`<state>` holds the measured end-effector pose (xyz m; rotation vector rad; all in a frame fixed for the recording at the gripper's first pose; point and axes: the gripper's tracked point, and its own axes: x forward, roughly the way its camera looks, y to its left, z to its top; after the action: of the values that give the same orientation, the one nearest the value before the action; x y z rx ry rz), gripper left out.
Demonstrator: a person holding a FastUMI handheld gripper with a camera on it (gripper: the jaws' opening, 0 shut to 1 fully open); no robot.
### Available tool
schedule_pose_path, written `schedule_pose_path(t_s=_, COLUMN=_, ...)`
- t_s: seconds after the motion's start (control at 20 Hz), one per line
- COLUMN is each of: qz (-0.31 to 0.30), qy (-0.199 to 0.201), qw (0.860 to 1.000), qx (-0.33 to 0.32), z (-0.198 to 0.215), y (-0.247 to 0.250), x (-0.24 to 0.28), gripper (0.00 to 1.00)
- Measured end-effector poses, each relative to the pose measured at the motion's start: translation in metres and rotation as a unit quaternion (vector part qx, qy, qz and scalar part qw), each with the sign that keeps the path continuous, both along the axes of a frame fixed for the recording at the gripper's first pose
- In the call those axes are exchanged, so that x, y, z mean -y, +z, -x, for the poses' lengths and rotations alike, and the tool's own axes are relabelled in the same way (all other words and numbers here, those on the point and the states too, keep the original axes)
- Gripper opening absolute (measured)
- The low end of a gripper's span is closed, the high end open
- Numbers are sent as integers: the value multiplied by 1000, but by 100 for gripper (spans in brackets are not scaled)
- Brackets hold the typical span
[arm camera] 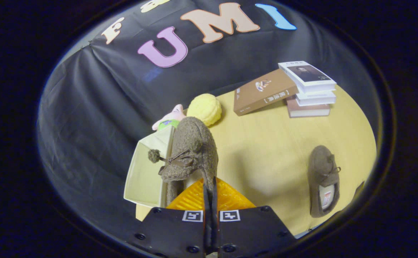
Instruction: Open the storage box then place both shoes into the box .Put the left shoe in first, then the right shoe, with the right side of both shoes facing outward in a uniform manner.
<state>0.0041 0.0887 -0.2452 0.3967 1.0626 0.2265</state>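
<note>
Two shoes — one (191, 150) pinched in the fingers (210, 190), other (323, 181) tabled.

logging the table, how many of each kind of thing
shoes: 2, one held shut in the gripper, one on the table
books: 4
plush toys: 2
box: 1
total: 9

You're in a staged recording booth, not a home: black cloth wall (97, 93) behind a yellow table (273, 143), stacked books (311, 89) upper right, plush toys (194, 109) at centre.
</note>
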Motion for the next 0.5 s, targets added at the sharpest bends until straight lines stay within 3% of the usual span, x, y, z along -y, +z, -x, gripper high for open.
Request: schedule_pose_path(t_s=0.5, qz=-40, qy=25, qw=999, qx=19, z=-38, y=18, x=-99, gripper=3)
